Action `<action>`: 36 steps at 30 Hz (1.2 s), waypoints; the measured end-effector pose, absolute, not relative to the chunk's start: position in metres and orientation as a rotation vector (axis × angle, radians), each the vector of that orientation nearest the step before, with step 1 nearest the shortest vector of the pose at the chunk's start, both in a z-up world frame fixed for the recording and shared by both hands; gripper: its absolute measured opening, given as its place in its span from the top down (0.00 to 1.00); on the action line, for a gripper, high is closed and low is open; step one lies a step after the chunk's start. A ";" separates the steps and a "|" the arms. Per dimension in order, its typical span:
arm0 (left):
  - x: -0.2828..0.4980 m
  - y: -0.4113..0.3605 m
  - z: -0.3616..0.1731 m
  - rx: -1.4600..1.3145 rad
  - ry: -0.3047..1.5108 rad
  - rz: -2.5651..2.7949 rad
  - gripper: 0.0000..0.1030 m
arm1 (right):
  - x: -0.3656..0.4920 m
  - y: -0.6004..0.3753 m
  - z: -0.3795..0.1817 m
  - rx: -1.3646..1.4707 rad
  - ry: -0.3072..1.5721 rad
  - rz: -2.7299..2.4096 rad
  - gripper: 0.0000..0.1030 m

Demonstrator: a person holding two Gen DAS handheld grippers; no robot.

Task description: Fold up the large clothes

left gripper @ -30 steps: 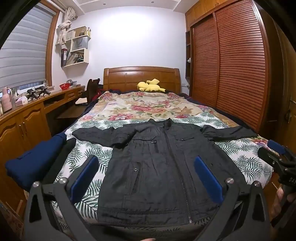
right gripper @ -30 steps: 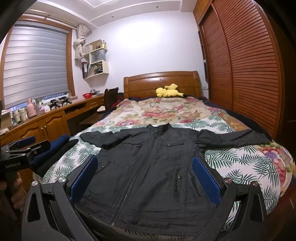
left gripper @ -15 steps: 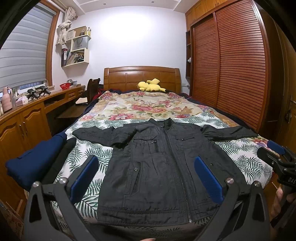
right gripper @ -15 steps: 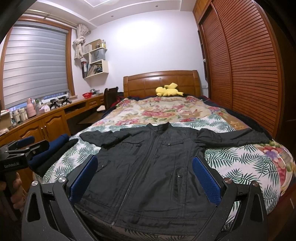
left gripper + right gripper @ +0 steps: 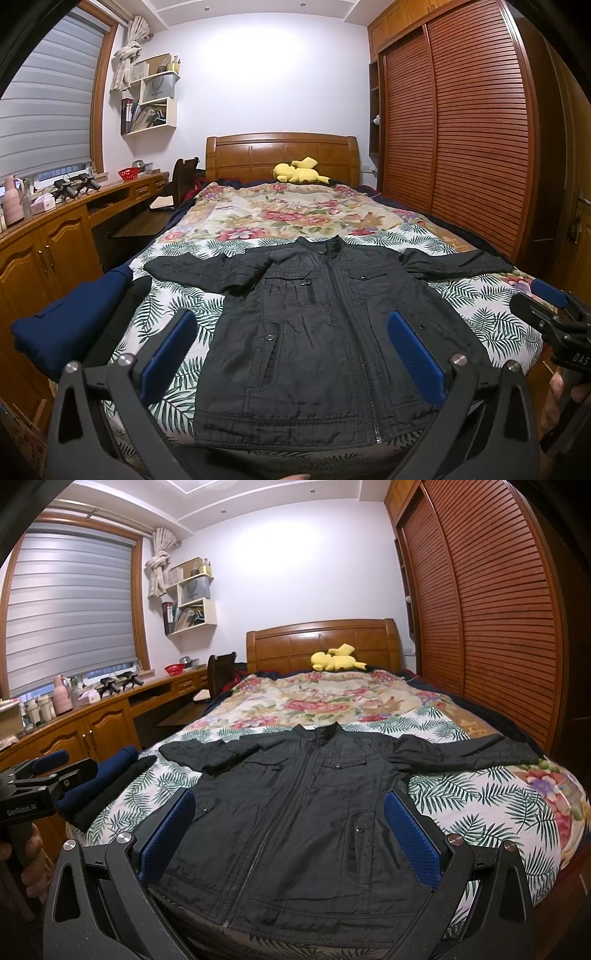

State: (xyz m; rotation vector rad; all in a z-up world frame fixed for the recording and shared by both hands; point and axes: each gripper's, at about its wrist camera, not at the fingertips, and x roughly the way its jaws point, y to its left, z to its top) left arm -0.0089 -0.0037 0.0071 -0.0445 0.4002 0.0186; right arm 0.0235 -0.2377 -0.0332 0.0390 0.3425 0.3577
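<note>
A black zip jacket [image 5: 325, 332] [image 5: 295, 812] lies flat and face up on the foot of the bed [image 5: 491, 310], zipped, both sleeves spread sideways. My left gripper [image 5: 291, 350] hovers open above the jacket's hem, holding nothing. In the right wrist view my right gripper [image 5: 291, 830] also stands open over the lower jacket, empty. The right gripper [image 5: 546, 310] shows at the right edge of the left wrist view, and the left gripper [image 5: 40, 775] at the left edge of the right wrist view, each held by a hand.
Folded navy and dark clothes [image 5: 70, 317] [image 5: 107, 779] lie at the bed's left edge. A yellow plush toy [image 5: 299, 171] sits by the headboard. A wooden desk and cabinets [image 5: 44, 236] line the left; a slatted wardrobe [image 5: 461, 140] stands right.
</note>
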 end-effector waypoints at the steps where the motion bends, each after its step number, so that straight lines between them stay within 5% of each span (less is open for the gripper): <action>1: -0.009 -0.004 0.007 -0.044 0.400 0.019 0.00 | 0.024 -0.238 -0.033 0.040 0.344 0.358 0.00; 36: -0.011 -0.010 0.009 -0.035 0.392 0.007 0.00 | 0.026 -0.240 -0.037 0.039 0.351 0.355 0.00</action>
